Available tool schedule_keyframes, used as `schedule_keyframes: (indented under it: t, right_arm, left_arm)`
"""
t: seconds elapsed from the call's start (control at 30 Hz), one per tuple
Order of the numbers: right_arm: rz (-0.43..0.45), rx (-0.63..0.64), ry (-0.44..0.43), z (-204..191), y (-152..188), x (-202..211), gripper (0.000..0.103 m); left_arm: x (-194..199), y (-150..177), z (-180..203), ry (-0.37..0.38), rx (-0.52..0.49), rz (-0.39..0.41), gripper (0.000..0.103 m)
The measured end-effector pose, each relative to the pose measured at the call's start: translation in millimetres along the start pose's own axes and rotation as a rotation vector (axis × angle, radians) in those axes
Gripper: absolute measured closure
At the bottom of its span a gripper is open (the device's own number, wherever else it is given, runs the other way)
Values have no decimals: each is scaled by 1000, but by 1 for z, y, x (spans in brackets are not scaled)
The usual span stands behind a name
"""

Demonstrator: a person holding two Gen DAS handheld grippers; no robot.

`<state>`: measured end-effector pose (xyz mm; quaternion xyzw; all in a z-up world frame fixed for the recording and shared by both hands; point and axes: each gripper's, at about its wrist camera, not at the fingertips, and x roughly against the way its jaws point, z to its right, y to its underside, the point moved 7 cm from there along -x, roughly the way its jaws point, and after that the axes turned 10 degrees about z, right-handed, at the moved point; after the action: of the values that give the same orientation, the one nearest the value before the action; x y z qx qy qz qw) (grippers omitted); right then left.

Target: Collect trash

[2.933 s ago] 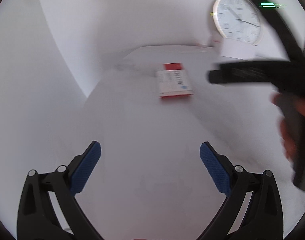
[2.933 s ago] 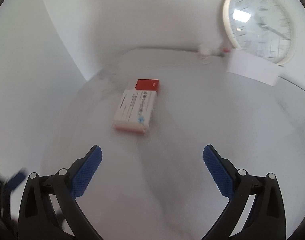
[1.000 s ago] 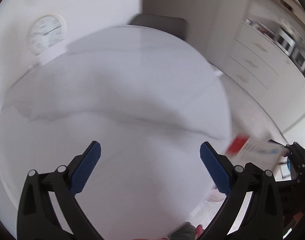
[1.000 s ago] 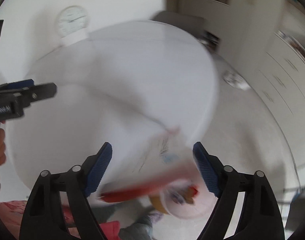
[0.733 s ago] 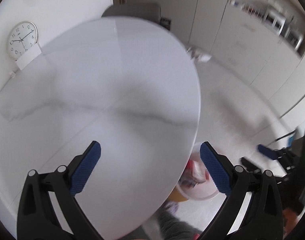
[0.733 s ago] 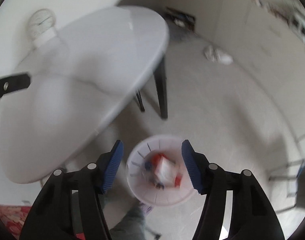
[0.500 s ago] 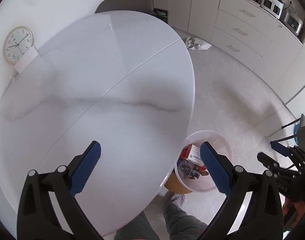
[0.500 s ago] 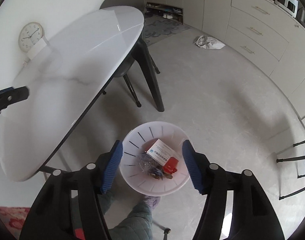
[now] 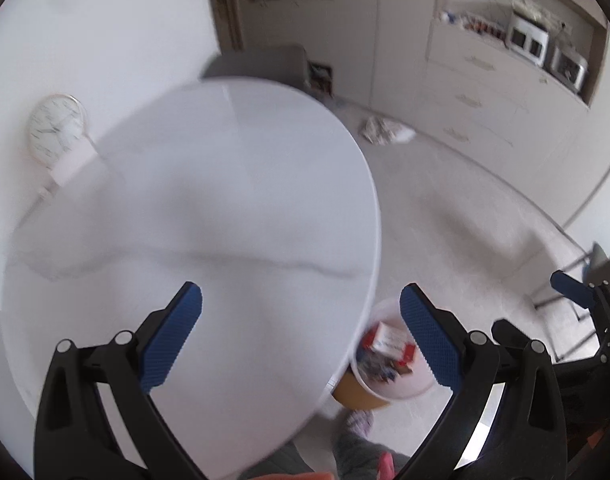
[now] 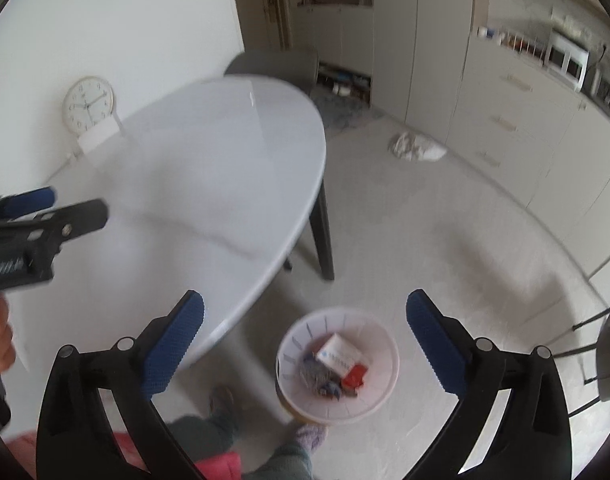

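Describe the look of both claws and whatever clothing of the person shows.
Both the left claw and the right claw have black skeletal frames with silver pivot pins and ribbed blue pads. Grey trousers, a lilac slipper and pink fabric show below.

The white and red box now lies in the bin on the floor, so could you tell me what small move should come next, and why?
Probably swing the right claw back toward the table to look for more trash. The box lies inside the bin, and both the right claw and the left claw stand open with nothing between their pads.
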<state>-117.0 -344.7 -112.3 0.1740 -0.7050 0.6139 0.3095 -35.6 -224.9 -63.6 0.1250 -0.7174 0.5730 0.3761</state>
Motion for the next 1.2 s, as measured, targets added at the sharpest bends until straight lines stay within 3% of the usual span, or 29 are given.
schedule_keyframes:
  t: [0.3,0.47,0.67,1.2]
  right_arm:
    - [328,91,-58,-85,-156,58,2]
    - [473,121,-104,-121,-221,99,2]
    - [521,122,-119,-138,-230,118,2]
    - [493,124,-140,-139,-225,117,2]
  left_arm:
    - [102,-112,-102,-214,88,310,8]
    - [147,-144,-143,-298,155,422,8]
    - [170,-146,-163,-332,201,460,8]
    - [167,-138,-157,-304,181,443,8]
